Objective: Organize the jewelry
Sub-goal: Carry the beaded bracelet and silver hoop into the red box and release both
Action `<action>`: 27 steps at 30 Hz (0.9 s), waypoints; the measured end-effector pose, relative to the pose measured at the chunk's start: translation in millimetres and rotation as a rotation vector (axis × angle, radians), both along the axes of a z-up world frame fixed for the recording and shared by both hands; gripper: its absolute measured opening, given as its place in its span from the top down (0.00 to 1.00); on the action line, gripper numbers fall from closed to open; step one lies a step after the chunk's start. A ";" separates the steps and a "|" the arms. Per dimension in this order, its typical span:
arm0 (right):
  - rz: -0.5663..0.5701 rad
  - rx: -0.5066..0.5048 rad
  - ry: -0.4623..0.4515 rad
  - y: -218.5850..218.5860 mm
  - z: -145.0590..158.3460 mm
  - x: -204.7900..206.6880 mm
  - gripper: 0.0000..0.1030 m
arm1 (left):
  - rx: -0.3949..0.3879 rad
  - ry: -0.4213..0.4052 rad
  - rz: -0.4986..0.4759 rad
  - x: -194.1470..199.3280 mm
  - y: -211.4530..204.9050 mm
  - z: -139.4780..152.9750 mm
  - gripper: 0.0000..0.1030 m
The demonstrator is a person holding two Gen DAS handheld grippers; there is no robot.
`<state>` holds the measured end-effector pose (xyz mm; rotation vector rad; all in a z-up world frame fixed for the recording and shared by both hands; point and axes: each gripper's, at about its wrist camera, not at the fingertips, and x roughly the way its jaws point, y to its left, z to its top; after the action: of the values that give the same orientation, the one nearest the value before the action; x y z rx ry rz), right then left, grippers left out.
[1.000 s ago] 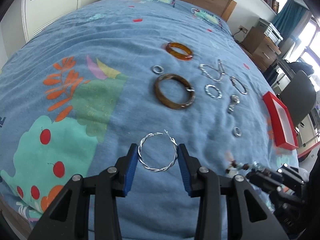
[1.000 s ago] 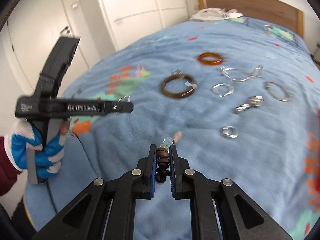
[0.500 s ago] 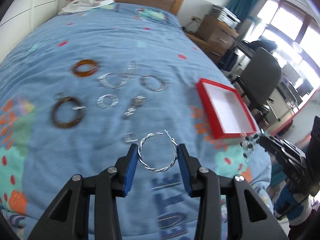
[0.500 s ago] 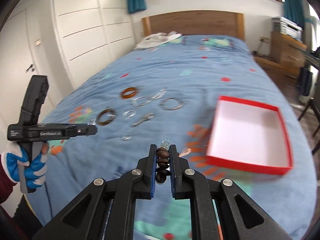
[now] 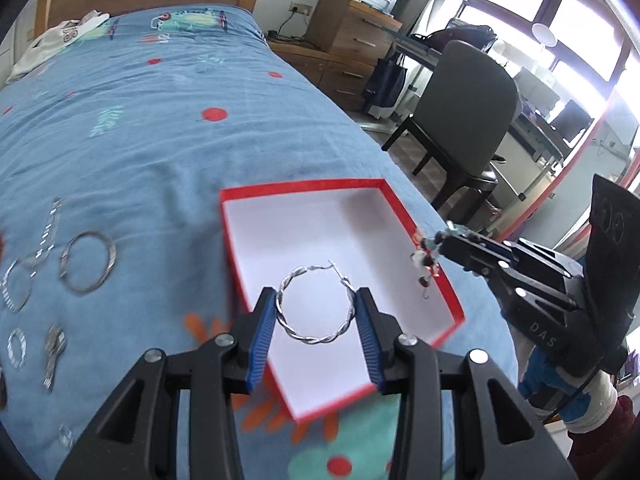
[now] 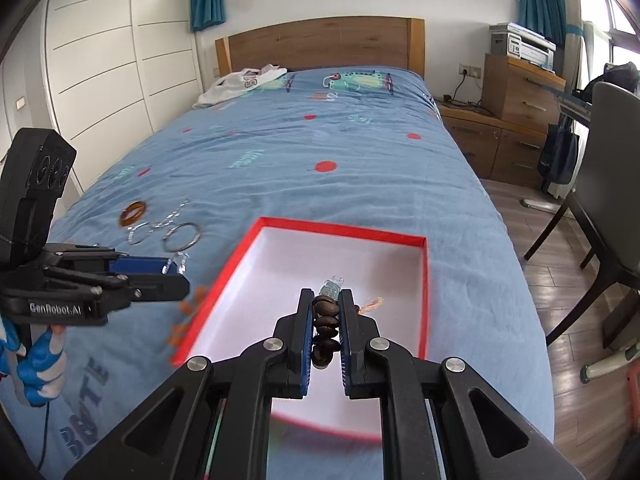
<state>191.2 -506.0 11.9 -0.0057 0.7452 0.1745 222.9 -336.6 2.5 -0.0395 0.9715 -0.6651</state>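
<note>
The bed [image 6: 360,168], under its blue patterned cover, filled most of both views, with a wooden headboard [image 6: 320,46] at the far end and a grey chair [image 5: 464,108] off to the right. On the near right part of the cover lay the red box [image 6: 340,232], open and white inside, with nothing in it yet. To its left, well apart from it, the remaining jewelry was scattered: a large silver ring [image 5: 88,256], a chain [image 5: 46,236] and an amber bangle [image 6: 133,213] farther off.

The left gripper [image 5: 315,312] hung over the near left part of the box, its fingers [image 5: 262,332] spread wide but pinching a twisted silver hoop earring [image 5: 316,306] edge to edge. The right gripper [image 6: 326,322] was over the box's near middle, its fingers nearly pressed together on a string of brown beads [image 6: 325,330].

The hoop was held only at two thin points on its rim, so it seemed likely to spring out or pivot if the hold loosened unevenly. Both grippers crowded one box, so a careless release might tangle the beads with the hoop, or drop a piece over the low rim onto the cover.
</note>
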 end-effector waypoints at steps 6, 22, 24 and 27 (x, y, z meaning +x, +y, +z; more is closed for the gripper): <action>0.040 -0.004 0.063 -18.0 -29.1 68.0 0.89 | 0.066 0.025 0.003 60.2 -37.6 -30.4 0.63; 0.179 -0.188 0.232 -31.5 -75.1 118.4 0.89 | 0.183 0.045 -0.027 92.1 -57.4 -79.4 0.63; 0.200 -0.224 0.240 -27.6 -75.5 118.3 0.88 | 0.183 0.043 -0.019 92.7 -58.1 -79.2 0.63; 0.225 -0.253 0.247 -24.7 -74.4 116.1 0.85 | 0.177 0.041 -0.026 92.6 -57.1 -79.0 0.63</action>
<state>307.3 -530.6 -62.5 -0.3141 1.0098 0.2976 315.5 -393.7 -76.5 0.1161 1.0691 -0.6019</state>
